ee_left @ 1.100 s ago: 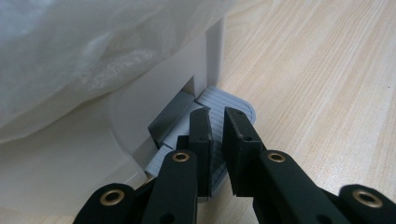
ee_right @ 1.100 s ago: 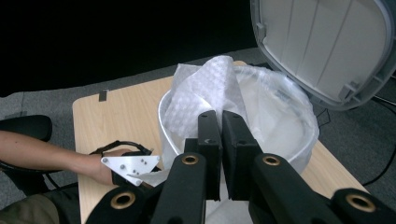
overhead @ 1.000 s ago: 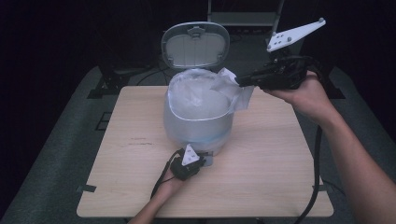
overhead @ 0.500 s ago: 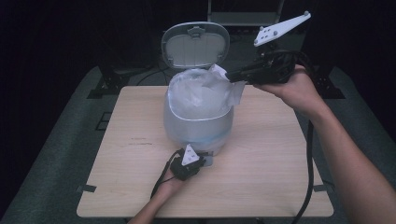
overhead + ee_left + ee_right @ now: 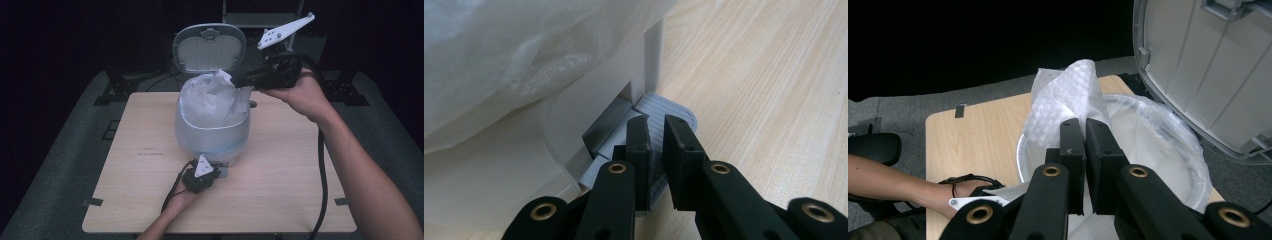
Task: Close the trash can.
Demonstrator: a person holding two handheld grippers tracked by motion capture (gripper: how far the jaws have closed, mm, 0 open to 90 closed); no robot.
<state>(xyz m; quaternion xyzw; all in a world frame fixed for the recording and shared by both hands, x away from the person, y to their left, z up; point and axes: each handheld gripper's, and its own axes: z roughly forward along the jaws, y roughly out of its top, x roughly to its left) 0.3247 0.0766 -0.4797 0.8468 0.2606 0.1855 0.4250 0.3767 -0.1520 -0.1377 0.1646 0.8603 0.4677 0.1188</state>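
A white pedal bin (image 5: pixel 212 137) stands mid-table with its lid (image 5: pixel 209 47) tipped up and back. A clear plastic bag (image 5: pixel 212 100) lines it and spills over the rim. My right gripper (image 5: pixel 235 80) comes in from the right above the bin, shut on a raised fold of the bag (image 5: pixel 1063 95); its jaws (image 5: pixel 1083 125) pinch the film. My left gripper (image 5: pixel 216 169) lies low at the bin's front base. Its jaws (image 5: pixel 656 122) are shut with nothing between them and rest on the ribbed grey pedal (image 5: pixel 674 110).
The wooden table (image 5: pixel 300 200) has bare room on both sides of the bin. Dark floor and black stand legs (image 5: pixel 115 87) lie beyond the far edge. The right gripper's cable (image 5: pixel 320 175) hangs across the table's right side.
My right gripper has moved left toward the bin's middle, carrying the bag's fold with it. The left gripper has stayed on the pedal.
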